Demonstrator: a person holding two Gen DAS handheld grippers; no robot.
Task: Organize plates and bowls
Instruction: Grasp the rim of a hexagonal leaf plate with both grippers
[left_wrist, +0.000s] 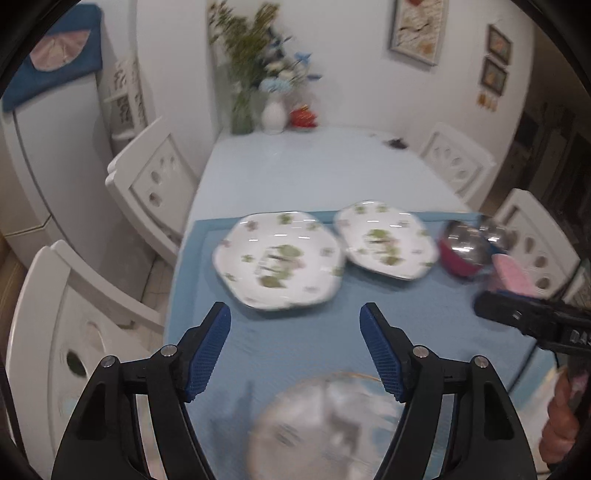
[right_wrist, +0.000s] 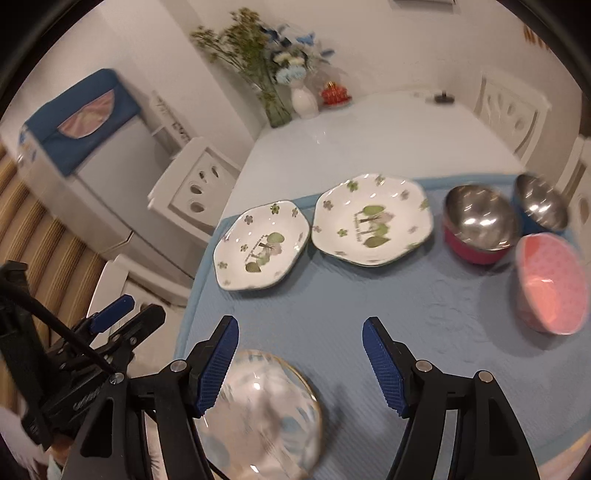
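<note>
The left hand-held gripper is open, with nothing between its blue pads. The right hand-held gripper is open too and holds nothing. Below both lies a round plate with a gold rim, on the near part of the blue mat. In the right wrist view it sits under the left finger, near the mat's left edge.

Further away, 2 flowered plates lie side by side, just apart. To their right stand a steel bowl with a red outside, a steel bowl with a blue outside and a pink bowl, close together near the mat's right edge.

The middle of the mat between the round plate and the far row is free. Behind the mat, the counter is bare up to the vases at the wall. White chairs stand along both sides.
</note>
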